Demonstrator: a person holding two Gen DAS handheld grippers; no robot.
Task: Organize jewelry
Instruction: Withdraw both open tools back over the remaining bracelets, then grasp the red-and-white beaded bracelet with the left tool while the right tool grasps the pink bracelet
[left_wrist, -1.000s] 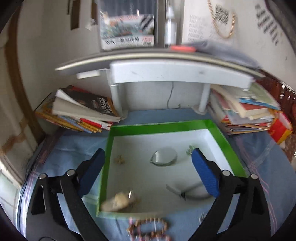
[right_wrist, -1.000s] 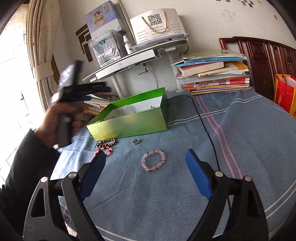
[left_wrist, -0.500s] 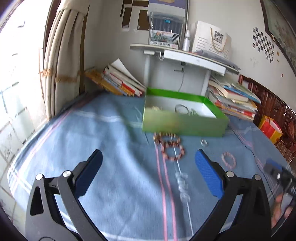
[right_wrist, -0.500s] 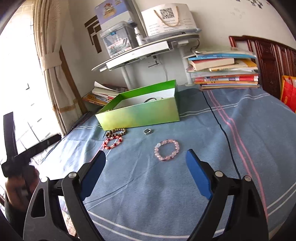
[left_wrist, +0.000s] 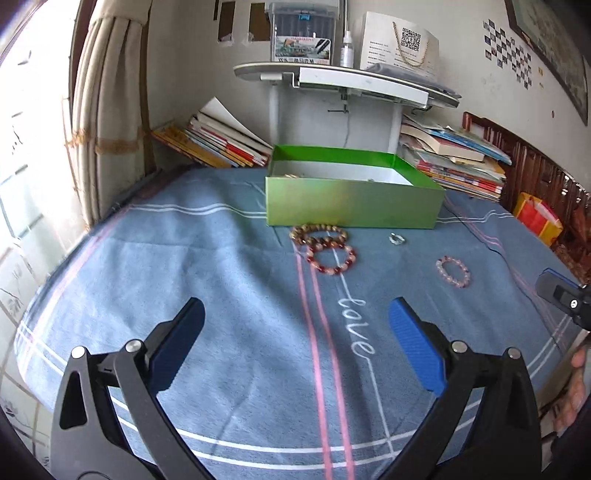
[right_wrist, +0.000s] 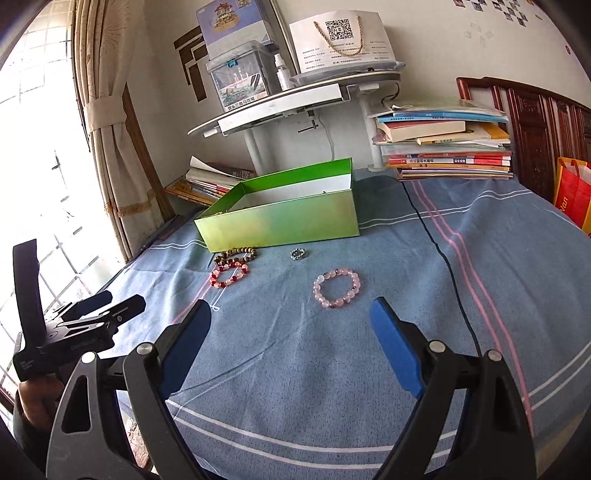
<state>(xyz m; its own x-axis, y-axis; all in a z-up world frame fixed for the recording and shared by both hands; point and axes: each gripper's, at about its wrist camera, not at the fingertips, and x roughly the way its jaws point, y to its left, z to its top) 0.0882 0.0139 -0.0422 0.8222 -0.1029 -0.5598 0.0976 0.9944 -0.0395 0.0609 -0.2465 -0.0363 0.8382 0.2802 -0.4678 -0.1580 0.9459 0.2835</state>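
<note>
A green box (left_wrist: 354, 201) (right_wrist: 280, 218) lies open on the blue blanket, with some jewelry inside. In front of it rest a brown bead bracelet (left_wrist: 318, 232) (right_wrist: 236, 254), a red and pink bracelet (left_wrist: 331, 259) (right_wrist: 229, 276), a small silver ring (left_wrist: 397, 239) (right_wrist: 298, 253) and a pale pink bracelet (left_wrist: 453, 272) (right_wrist: 337, 288). My left gripper (left_wrist: 297, 339) is open and empty, well short of the bracelets. My right gripper (right_wrist: 291, 339) is open too, empty, just short of the pale pink bracelet. The left gripper's body (right_wrist: 79, 325) shows at the right view's left edge.
Book stacks (right_wrist: 443, 147) (left_wrist: 218, 142) flank a white shelf stand (left_wrist: 343, 79) behind the box. A black cable (right_wrist: 448, 266) runs across the blanket at right. A curtain and window (right_wrist: 107, 129) are at left, a red bag (right_wrist: 572, 192) at far right.
My left gripper has pulled back from over the box and sunk low near the blanket's front. The right gripper has hardly moved.
</note>
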